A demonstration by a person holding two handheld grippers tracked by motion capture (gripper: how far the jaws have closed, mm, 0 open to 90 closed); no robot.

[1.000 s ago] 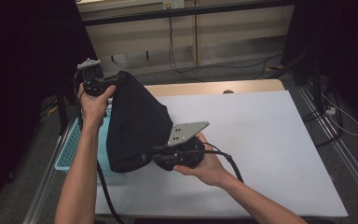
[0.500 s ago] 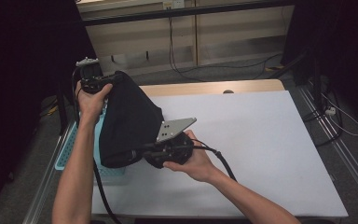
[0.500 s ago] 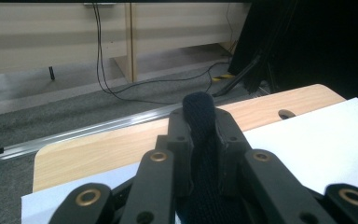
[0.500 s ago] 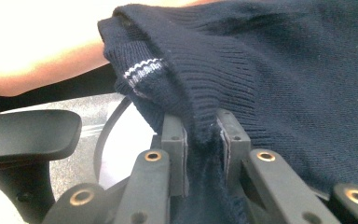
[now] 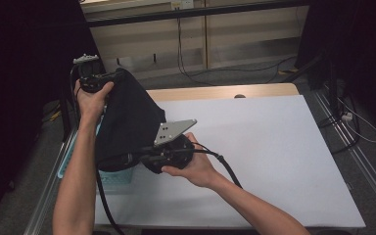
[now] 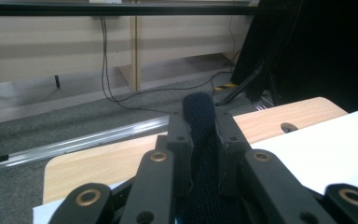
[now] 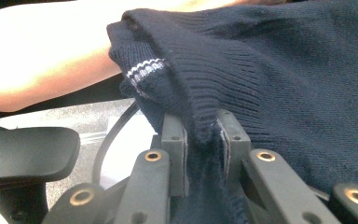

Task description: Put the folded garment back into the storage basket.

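We hold a dark blue sweater (image 5: 127,122) up in the air at the left side of the white table (image 5: 274,147); it hangs over a light blue basket (image 5: 112,178) at the table's left edge; our left gripper (image 5: 98,81) is up high, and its jaws are pinched tight on a fold of the sweater (image 6: 200,121); our right gripper (image 5: 149,157) is low, near the table, and its jaws also squeeze the knit cloth (image 7: 205,135); a small white stripe (image 7: 144,67) shows on the sweater's edge; the grey plate (image 5: 175,131) sits on top of the right gripper.
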